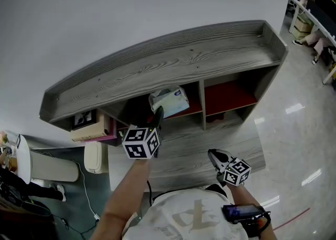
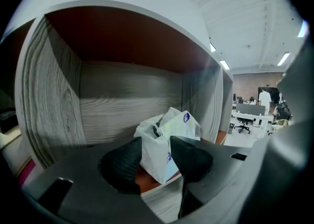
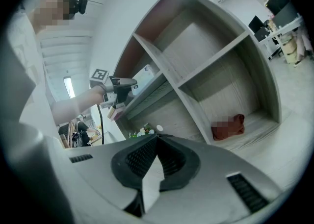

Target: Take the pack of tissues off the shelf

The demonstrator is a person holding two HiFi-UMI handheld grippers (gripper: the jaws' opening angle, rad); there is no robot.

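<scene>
The pack of tissues (image 1: 169,100), a white crinkled plastic pack with blue print, lies in the middle compartment of the grey wooden shelf (image 1: 173,60) on a red-brown floor. My left gripper (image 1: 157,114) reaches into that compartment right in front of it. In the left gripper view the pack (image 2: 169,135) shows between the two dark jaws of the left gripper (image 2: 156,143), which stand apart without pressing on it. My right gripper (image 1: 215,155) hangs low by the person's body, away from the shelf. In its own view the right gripper (image 3: 157,139) has its jaws together with nothing in them.
The shelf's right compartment (image 1: 227,97) has a red floor. A cream box (image 1: 90,124) fills the left compartment. A red-brown cloth (image 3: 228,126) lies in a lower compartment. A white appliance (image 1: 95,157) stands at the left. Desks and chairs (image 2: 245,117) are far off.
</scene>
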